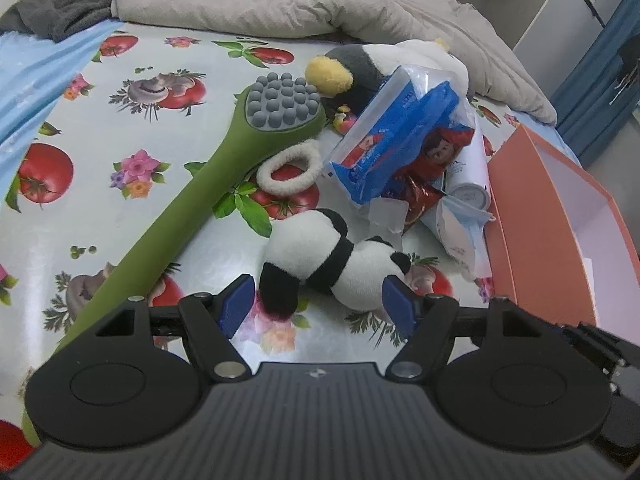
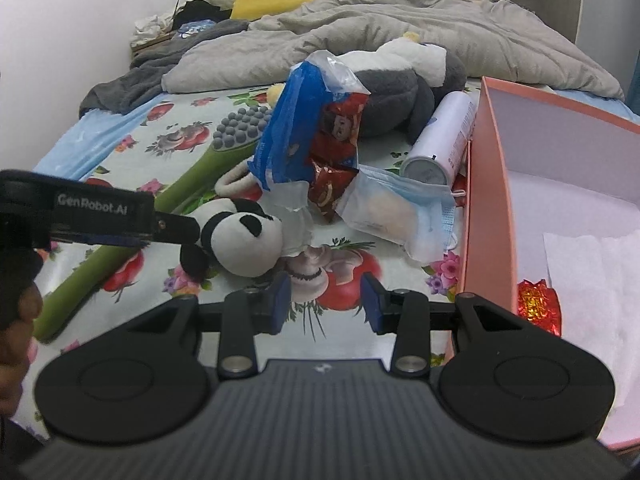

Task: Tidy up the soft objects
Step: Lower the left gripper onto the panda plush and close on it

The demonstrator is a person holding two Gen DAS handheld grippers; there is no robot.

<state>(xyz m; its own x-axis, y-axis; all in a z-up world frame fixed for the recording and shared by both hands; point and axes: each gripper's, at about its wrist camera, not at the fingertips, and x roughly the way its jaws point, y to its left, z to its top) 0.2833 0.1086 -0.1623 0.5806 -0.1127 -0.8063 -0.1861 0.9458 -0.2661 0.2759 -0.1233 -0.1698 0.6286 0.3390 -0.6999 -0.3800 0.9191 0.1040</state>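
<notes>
A small panda plush lies on the flowered tablecloth. My left gripper is open, its blue pads on either side of the panda's near end. The panda also shows in the right wrist view, with the left gripper's arm reaching it from the left. A grey and white penguin plush lies farther back, also in the right wrist view. A white fluffy hair tie lies beside the panda. My right gripper is open and empty above the cloth.
An orange box stands at the right, holding white paper and a red foil candy. A green massage brush, a blue snack bag, a white bottle and a face mask lie around. A rumpled duvet is behind.
</notes>
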